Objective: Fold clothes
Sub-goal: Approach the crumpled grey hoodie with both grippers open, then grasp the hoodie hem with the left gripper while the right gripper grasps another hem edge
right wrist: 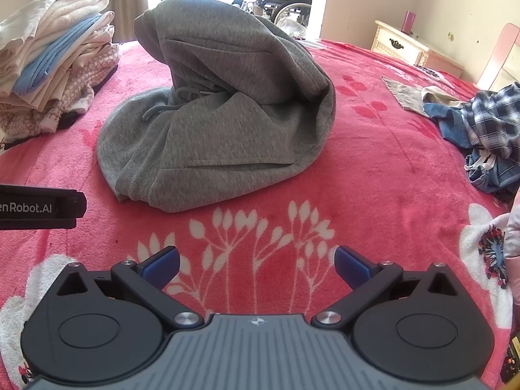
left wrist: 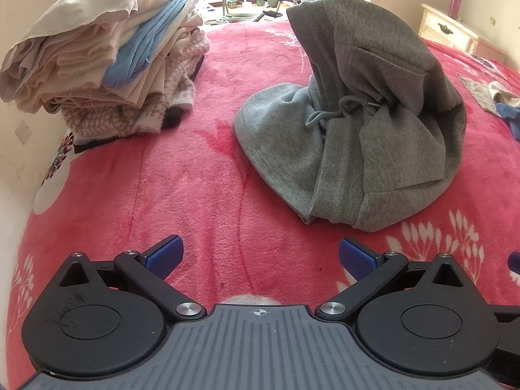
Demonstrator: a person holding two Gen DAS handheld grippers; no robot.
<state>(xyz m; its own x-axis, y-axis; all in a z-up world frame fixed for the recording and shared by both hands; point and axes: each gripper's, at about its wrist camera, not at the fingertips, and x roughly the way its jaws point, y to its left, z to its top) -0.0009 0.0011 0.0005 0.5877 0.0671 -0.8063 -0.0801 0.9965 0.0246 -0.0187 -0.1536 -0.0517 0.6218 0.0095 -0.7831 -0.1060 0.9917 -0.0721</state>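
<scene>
Lying bunched mid-frame on pink floral bed blanket [right wrist: 373, 169], grey fleece hoodie [right wrist: 227, 113]; both hand-held grippers, left [left wrist: 259, 256] and right [right wrist: 256, 265], gape empty; best pinch ribbed hem, spread flat first.

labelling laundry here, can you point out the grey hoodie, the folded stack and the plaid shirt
grey hoodie [right wrist: 227, 107]: right wrist view, middle of its body
folded stack [left wrist: 107, 55]: left wrist view, blue layer in its side
plaid shirt [right wrist: 490, 120]: right wrist view, its checked fabric
</scene>
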